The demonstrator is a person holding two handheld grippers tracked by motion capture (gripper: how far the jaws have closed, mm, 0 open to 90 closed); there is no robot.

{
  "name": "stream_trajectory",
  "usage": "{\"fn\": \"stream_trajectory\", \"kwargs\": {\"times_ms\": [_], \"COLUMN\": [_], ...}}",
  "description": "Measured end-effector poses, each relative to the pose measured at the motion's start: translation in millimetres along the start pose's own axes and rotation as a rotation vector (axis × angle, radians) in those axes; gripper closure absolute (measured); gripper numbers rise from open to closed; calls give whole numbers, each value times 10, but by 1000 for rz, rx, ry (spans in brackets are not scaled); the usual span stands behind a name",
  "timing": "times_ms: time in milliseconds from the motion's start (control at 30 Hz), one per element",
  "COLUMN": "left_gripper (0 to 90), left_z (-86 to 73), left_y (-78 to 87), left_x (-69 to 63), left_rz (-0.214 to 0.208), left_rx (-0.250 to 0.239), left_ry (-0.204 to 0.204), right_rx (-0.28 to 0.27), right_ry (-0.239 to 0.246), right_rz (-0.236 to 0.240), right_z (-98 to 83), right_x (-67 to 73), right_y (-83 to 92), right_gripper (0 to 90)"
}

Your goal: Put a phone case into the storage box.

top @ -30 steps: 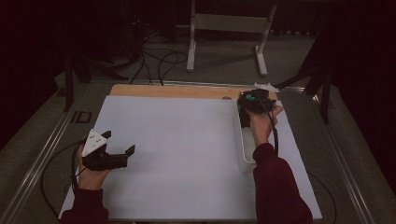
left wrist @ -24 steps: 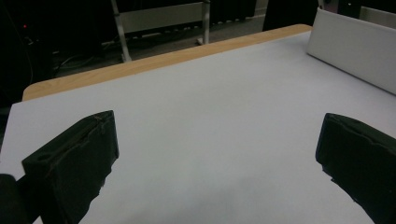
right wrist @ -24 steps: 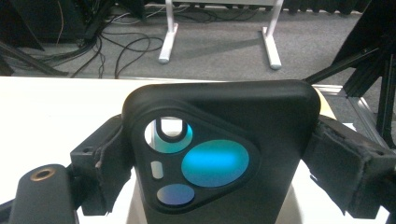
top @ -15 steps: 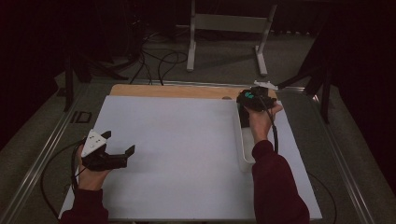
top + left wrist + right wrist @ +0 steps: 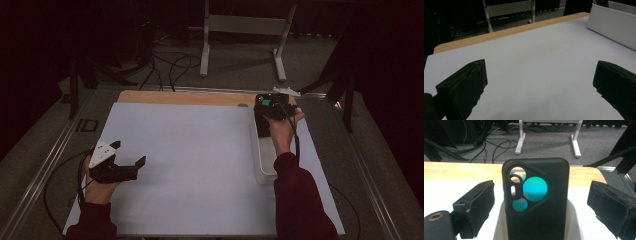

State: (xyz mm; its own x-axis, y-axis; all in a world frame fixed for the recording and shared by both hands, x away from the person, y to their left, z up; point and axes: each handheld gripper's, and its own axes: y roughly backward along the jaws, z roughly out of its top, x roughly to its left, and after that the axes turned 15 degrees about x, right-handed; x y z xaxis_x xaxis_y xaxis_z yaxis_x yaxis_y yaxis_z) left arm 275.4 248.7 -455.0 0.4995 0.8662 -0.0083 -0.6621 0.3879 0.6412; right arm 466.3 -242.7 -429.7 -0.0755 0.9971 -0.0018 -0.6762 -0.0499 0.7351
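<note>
A black phone case (image 5: 536,202), teal showing through its camera cut-outs, stands upright at the far end of a white tray (image 5: 499,225). My right gripper (image 5: 540,202) is open, with one jaw on each side of the case and neither touching it. From above, the right gripper (image 5: 274,107) sits over the tray's far end beside the case (image 5: 264,112). My left gripper (image 5: 129,152) rests open and holding nothing at the near left of the white mat (image 5: 190,150). Its jaws stand wide apart in the left gripper view (image 5: 540,82).
The long white tray (image 5: 262,167) lies along the mat's right side, and its wall (image 5: 611,23) shows in the left gripper view. A wooden strip (image 5: 185,97) edges the far side of the table. Cables and a metal stand (image 5: 245,25) are on the floor beyond.
My right hand has edged slightly toward the far end of the tray. The left gripper has not moved.
</note>
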Motion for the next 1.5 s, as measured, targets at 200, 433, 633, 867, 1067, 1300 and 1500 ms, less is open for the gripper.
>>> {"fn": "stream_trajectory", "kwargs": {"times_ms": [200, 433, 633, 867, 1067, 1300, 1500], "left_gripper": [0, 0, 0, 0, 0, 0, 0], "left_z": [-1, -2, -8, -35, -73, -105, -163], "left_y": [1, -10, -10, 19, 17, 27, 28], "left_x": [-3, -23, -33, -32, -60, -84, -97], "left_rz": [0, -16, -25, -41, -52, -66, -67], "left_rx": [1, 2, 0, -24, -38, -54, -65], "left_ry": [2, -7, -14, -20, -34, -40, -50], "right_rx": [-22, -28, -84, -119, -175, -237, -240], "right_ry": [54, 121, 221, 282, 278, 302, 289], "right_rz": [58, 114, 230, 246, 299, 335, 381], "right_z": [-115, -313, -709, -1064, -1370, -1630, -1773], "right_x": [10, 11, 60, 77, 37, 5, -43], "right_y": [200, 416, 809, 969, 1116, 1189, 1172], "right_gripper": [73, 76, 77, 83, 83, 83, 83]}}
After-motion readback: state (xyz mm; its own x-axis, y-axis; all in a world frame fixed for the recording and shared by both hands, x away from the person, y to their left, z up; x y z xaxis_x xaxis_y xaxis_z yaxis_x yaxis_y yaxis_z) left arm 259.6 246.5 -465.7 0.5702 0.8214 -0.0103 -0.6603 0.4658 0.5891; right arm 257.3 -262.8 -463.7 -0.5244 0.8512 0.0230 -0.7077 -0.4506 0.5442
